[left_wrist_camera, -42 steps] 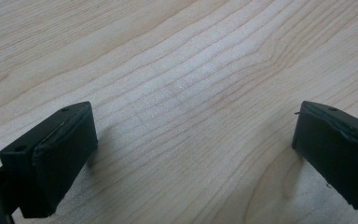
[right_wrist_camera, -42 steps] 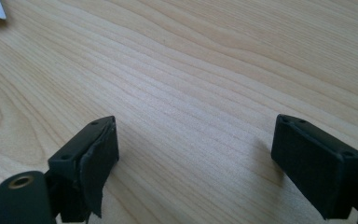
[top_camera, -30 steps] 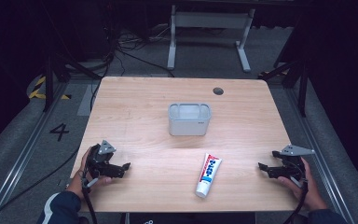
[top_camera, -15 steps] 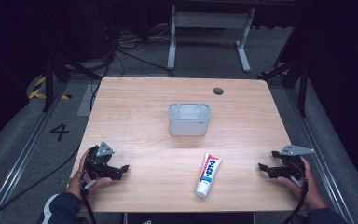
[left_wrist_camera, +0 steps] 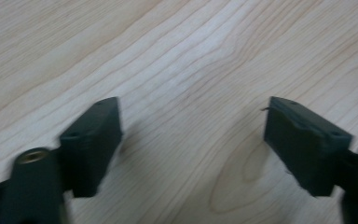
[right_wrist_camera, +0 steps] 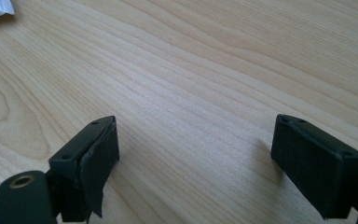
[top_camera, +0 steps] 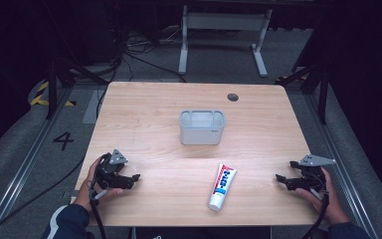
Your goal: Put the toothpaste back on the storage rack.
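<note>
Left tool (top_camera: 132, 179) low on table (top_camera: 154, 109), jaws wide | right tool (top_camera: 282, 179) likewise, wide

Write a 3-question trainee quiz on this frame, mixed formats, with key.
1. True or false: the toothpaste tube lies inside the grey bin.
2. Which gripper is nearer the tube? A) left gripper B) right gripper
3. Fill in: both grippers are ____ above the wooden table, holding nothing.

Key: 1 false, it lies flat on the table, nearer the person than the bin. 2 B. 3 open.
</note>
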`<state>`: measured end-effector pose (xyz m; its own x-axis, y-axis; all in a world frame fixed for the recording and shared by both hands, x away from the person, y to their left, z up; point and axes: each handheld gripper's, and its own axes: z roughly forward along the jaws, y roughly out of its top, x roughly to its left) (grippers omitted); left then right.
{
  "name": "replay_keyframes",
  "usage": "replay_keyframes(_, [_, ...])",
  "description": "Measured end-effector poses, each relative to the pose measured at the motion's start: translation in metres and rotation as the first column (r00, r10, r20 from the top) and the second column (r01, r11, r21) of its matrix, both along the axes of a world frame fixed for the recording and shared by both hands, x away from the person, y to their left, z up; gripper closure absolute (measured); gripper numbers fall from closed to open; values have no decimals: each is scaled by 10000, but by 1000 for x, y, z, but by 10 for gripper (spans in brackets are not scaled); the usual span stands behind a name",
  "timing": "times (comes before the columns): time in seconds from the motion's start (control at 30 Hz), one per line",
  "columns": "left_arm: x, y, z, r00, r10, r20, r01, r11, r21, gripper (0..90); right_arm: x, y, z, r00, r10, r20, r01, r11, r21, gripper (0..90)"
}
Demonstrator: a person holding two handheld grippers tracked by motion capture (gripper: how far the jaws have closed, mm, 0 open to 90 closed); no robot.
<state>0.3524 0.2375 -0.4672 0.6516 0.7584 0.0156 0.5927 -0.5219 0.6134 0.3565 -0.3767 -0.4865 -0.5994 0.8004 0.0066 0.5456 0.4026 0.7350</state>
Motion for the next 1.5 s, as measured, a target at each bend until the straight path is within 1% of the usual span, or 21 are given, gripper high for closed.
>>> replay_keyframes(0.03, [0,-3,1,9999,-128,1,128,9999,-7,186,0,0,0,10000,1,8,-1,10000,13,155])
replay_keyframes(0.07, [0,-6,2,9996,-290,9,290,9996,43,199,0,0,0,10000,-1,12,1,10000,34,154])
replay_keyframes(0.13, [-1,-11,4,9994,-321,91,320,9995,62,159,0,0,0,10000,-4,24,4,10000,33,154])
replay_keyframes(0.2, [-1,-17,6,9990,-452,37,452,9990,-24,169,0,0,0,10000,-11,28,11,10000,37,154])
replay_keyframes(0.27, [-1,-24,9,9979,-624,171,625,9980,-63,164,0,0,0,10000,-9,27,9,10000,39,154])
replay_keyframes(0.37, [-1,-33,12,9965,-815,186,819,9965,-186,164,0,0,0,10000,-14,29,14,10000,34,155])
replay_keyframes(0.4, [0,-38,14,9956,-892,274,897,9958,-188,164,0,0,0,10000,-12,32,12,10000,36,155])
replay_keyframes(0.5, [0,-54,16,9933,-1123,283,1130,9933,-247,165,-1,0,0,10000,-26,28,26,10000,32,155])
replay_keyframes(0.6, [1,-69,19,9911,-1296,311,1300,9914,-112,165,-1,0,0,10000,-42,27,42,10000,33,155])
replay_keyframes(0.67, [1,-78,21,9902,-1362,321,1371,9901,-290,165,-1,0,0,10000,-51,23,51,10000,34,155])
replay_keyframes(0.77, [1,-92,25,9899,-1380,319,1389,9898,-304,166,-1,0,0,10000,-51,25,51,10000,29,155])
replay_keyframes(0.87, [1,-104,28,9864,-1617,285,1630,9853,-510,166,-1,0,0,10000,-58,23,58,10000,28,155])
replay_keyframes(0.97, [1,-118,31,9833,-1802,262,1813,9824,-450,168,-1,0,0,10000,-67,24,67,10000,26,155])
replay_keyframes(1.0, [1,-124,33,9829,-1827,252,1838,9815,-534,168,-1,0,0,10000,-71,23,71,10000,26,154])
replay_keyframes(1.07, [2,-133,35,9829,-1835,119,1839,9809,-626,168,-1,0,0,10000,-71,23,71,10000,28,155])
replay_keyframes(1.1, [2,-139,35,9855,-1696,9,1693,9836,-621,171,-1,0,0,10000,-77,22,77,10000,27,155])
replay_keyframes(1.2, [2,-158,35,9852,-1697,-225,1687,9849,-386,180,-1,0,0,10000,-90,21,90,10000,28,154])
replay_keyframes(1.33, [0,-176,37,9788,-2030,-273,2023,9790,-266,185,-2,0,0,9999,-118,10,118,9999,28,155])
replay_keyframes(1.4, [0,-185,39,9762,-2129,-413,2115,9767,-351,184,-2,0,0,9999,-123,7,123,9999,30,155])
replay_keyframes(1.47, [-1,-192,40,9757,-2100,-618,2083,9775,-330,185,-2,0,0,9999,-123,8,123,9999,30,155])
replay_keyframes(1.5, [-1,-197,39,9719,-2233,-750,2220,9747,-258,186,-2,0,0,9999,-127,9,127,9999,29,155])
